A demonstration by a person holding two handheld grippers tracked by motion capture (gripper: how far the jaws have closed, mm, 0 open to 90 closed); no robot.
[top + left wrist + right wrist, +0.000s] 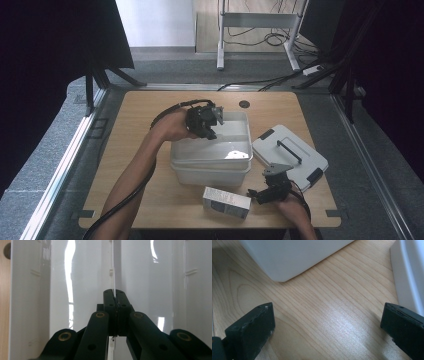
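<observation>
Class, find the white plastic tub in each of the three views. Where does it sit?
High view: white plastic tub at the table's centre.
Left gripper view: across the background, its thin wall between the shut fingers.
Right gripper view: rounded corner, top left.
Shared landmark: the light wooden table.

Translucent white plastic tub (212,162), lid off, sits upright mid-table, tool-pinched at its rim.

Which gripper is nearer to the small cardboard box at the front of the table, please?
Right. The right gripper rests just beside the small cardboard box; the left gripper is farther back at the white bin.
</observation>
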